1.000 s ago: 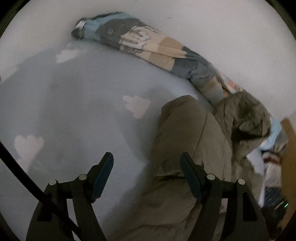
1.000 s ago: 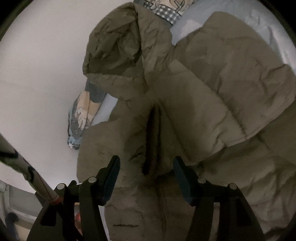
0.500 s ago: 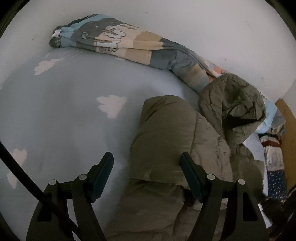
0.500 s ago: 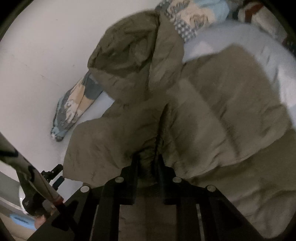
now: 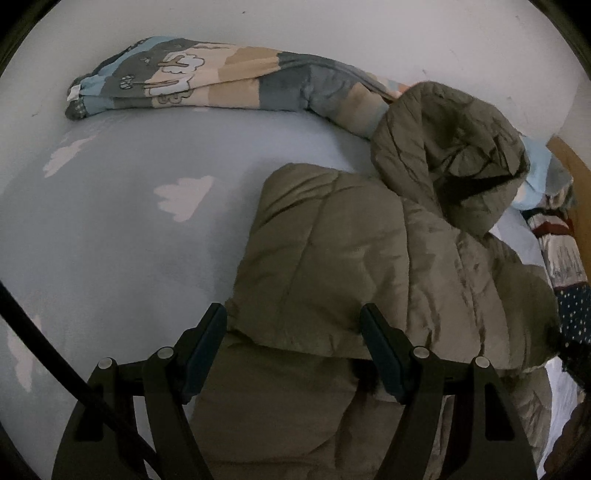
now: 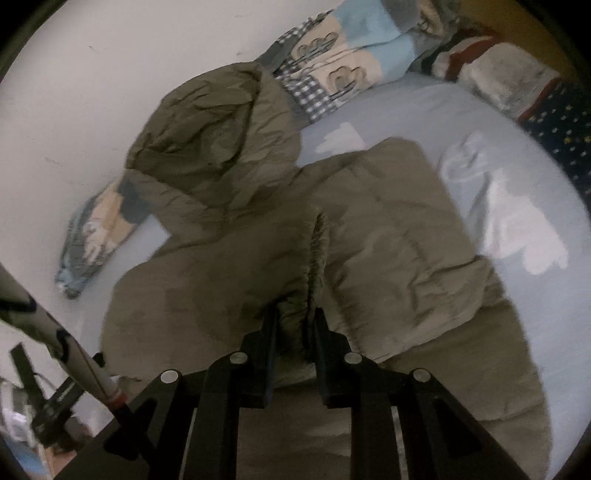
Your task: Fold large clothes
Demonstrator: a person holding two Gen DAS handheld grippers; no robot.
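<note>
From my left tool (image 5: 293, 345), whose jaws stand wide apart with nothing pinched, I look down on a bed covered by a pale blue sheet printed with white clouds (image 5: 122, 236); the bare sheet fills everything to the left of and beyond the tool's left finger. A black cable (image 5: 44, 343) crosses the lower left corner. Far ahead, along a plain white wall (image 5: 332, 33), lies a rolled quilt patterned in blue, grey and beige patches (image 5: 207, 83). The olive-green padded hooded jacket (image 5: 332, 266) lies flat on the sheet directly under and ahead of this tool, a folded sleeve edge running between the two fingers, though I cannot tell if they touch it. Its hood (image 5: 447, 147) sits ahead and to the right, against the quilt. Further right, a dark spotted and striped bedding pile (image 5: 565, 266) lines the bed's edge beside a yellow-brown board (image 5: 576, 166).

My right tool (image 6: 294, 332) has just been closing, and its jaws are now clamped on a puckered ridge of the jacket (image 6: 388, 236) at the front opening. To its left the white wall (image 6: 92, 74) meets the bed, and a white pole with dark bands (image 6: 55, 332) slants through the lower left. The hood (image 6: 214, 136) lies ahead and left, the quilt (image 6: 332, 62) beyond it. To the right of the tool the cloud sheet (image 6: 535, 295) lies bare.
</note>
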